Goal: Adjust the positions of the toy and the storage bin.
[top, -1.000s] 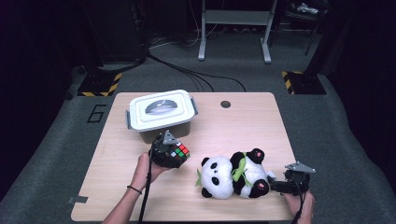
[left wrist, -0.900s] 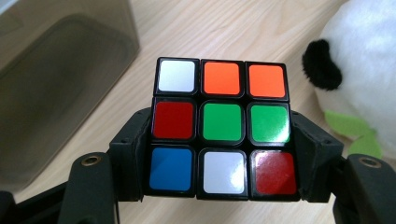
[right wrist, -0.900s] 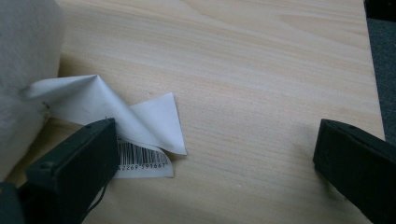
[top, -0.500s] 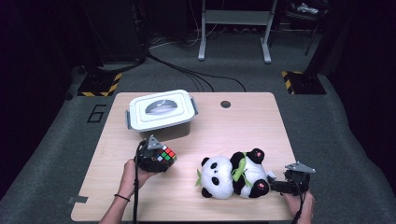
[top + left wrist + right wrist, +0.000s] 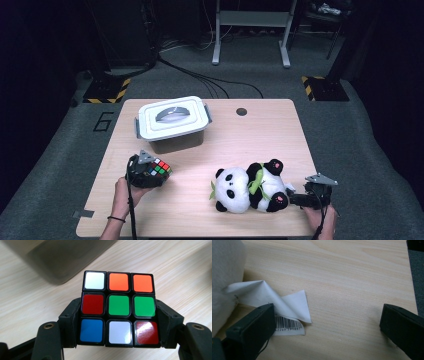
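High view: left gripper [image 5: 156, 172] sits at the near-left of the bench [image 5: 260, 135], clamped on a Rubik's cube [image 5: 159, 168] that is held just off or at the surface, hard to tell which. Lidded plastic container [image 5: 172, 122] stands just beyond it, far side, lid on with its handle up. So the cube's likely target lies straight ahead and a bit right of the left gripper; lid looks like it has to come off first. Bare bench to the right of the cube, up to the plush panda [image 5: 250, 187], which lies on its side with its long axis running left-right. Right gripper [image 5: 295, 199] rests near the near-right corner, just beside the panda's foot end, close to the bench's near edge.

Left gripper view: cube face [image 5: 118, 307] square to the camera, both jaws pressed on its two sides at the lower rows, a firm pinch. Container wall [image 5: 62, 257] looms just past the cube, little room before contact.

Right gripper view: jaws stand wide apart with nothing between them. White barcode tag [image 5: 279, 307] of the panda [image 5: 224, 277] lies by the left jaw, partly under it. Bench edge at far right, close.
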Available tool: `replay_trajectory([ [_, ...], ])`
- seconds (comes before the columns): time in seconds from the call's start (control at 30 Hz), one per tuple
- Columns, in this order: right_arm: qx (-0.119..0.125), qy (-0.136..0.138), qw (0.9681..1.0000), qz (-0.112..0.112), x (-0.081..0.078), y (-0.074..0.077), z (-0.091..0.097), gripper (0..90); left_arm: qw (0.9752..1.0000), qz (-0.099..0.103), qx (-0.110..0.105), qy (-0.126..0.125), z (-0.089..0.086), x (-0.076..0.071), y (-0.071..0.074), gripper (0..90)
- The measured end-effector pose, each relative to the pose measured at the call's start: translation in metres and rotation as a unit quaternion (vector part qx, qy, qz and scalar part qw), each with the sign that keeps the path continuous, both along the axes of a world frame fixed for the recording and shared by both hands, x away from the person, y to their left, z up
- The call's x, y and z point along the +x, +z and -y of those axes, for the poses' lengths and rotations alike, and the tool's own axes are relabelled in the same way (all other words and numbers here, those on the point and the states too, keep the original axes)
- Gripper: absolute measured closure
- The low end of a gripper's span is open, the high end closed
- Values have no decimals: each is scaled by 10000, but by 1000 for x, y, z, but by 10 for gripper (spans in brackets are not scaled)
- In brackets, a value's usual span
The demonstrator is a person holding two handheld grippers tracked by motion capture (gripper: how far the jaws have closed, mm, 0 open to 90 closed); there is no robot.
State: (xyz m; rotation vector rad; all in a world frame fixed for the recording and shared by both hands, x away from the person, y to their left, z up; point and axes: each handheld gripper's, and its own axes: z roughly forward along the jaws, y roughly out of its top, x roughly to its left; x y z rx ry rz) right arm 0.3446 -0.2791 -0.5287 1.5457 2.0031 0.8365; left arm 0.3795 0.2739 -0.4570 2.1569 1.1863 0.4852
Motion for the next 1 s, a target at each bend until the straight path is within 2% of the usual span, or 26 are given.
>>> replay_trajectory([
  [0.1,-1,-2,10000,1,0,0,0,0,9998,52,40,200,-10,0,-2,336],
  [0.4,37,-41,10000,2,0,0,-1,0,9975,65,-16,709,-42,3,-1,336],
  [0.47,36,-40,10000,4,0,0,-1,0,9960,102,-31,884,-50,5,-1,335],
  [0.57,35,-39,10000,2,0,0,-1,0,9943,45,-57,1066,-63,9,-1,336],
  [0.7,33,-36,10000,1,0,0,-1,0,9906,-16,-86,1367,-80,15,-3,335],
  [0.8,46,-53,10000,4,0,0,-1,0,9882,-58,-125,1526,-89,19,-4,335],
  [0.9,47,-55,10000,7,0,0,-1,0,9868,-126,-67,1613,-98,23,-5,335],
  [1.0,45,-51,10000,3,0,0,-1,0,9841,-156,-83,1769,-105,29,-6,335],
])
